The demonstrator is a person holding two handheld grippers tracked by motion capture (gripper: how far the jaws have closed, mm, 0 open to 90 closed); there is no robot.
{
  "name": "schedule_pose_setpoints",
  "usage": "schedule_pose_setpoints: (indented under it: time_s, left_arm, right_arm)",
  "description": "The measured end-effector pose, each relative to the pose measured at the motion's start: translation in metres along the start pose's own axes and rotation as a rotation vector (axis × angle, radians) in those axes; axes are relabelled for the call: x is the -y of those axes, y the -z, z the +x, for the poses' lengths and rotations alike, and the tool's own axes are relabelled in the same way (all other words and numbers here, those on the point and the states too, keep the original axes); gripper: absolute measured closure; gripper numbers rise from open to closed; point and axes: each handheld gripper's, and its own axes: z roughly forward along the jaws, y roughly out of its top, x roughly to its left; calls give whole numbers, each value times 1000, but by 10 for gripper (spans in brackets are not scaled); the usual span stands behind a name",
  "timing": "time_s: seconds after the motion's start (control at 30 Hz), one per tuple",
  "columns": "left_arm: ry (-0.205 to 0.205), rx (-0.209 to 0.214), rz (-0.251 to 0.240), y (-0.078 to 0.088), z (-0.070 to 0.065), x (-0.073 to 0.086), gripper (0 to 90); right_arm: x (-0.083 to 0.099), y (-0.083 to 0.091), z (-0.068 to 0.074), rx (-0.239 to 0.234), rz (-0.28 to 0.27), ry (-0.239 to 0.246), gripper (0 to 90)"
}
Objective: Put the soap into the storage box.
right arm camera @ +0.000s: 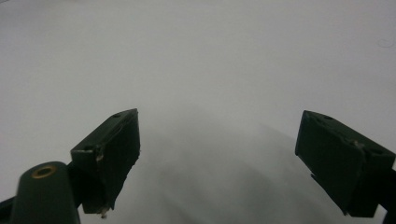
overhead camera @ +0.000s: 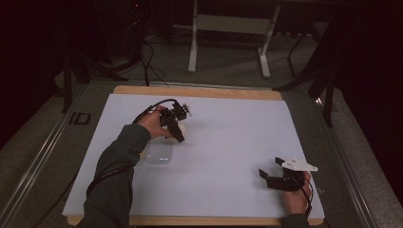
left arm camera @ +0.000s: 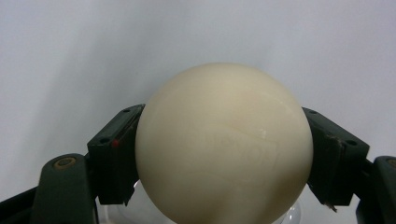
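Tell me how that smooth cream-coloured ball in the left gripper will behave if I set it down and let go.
The smooth cream-coloured ball is round all over, so it will probably roll on the flat white table sheet. Its glossy surface suggests that it could slip between the left gripper jaws, which touch it only at its two sides. It looks rigid, not squashy.

The white sheet (overhead camera: pixel 228 142) over the table is mostly bare, so a hand could sweep freely across its centre and its whole 12 to 3 o'clock quarter. Obstacles cluster toward 9 to 10 o'clock: the left gripper (overhead camera: pixel 177 127), its jaws pressed on both sides of a cream ball (left arm camera: pixel 223 144), and just below it, toward 8 o'clock, a clear shallow container (overhead camera: pixel 158 156) lying on the sheet. At about 4 o'clock the right gripper (overhead camera: pixel 272 175) rests low with its jaws spread apart, with bare sheet (right arm camera: pixel 205 70) ahead of them.
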Motion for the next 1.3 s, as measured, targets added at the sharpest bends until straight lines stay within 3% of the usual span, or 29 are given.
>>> schedule_pose_setpoints:
  time_s: [0.27, 0.53, 0.93, 1.3]
  left_arm:
    - [-12, 13, -15, 10, 0, 11, 233]
    - [-31, -5, -19, 19, -3, 21, 233]
    - [-5, -13, -15, 24, 2, 43, 233]
    - [-6, -20, -30, 32, 4, 60, 233]
  right_arm:
    - [0, 0, 0, 0, -1, -1, 139]
    - [0, 0, 0, 2, -1, 0, 139]
    - [0, 0, 0, 4, 1, 4, 139]
    - [0, 0, 1, 7, 2, 8, 139]
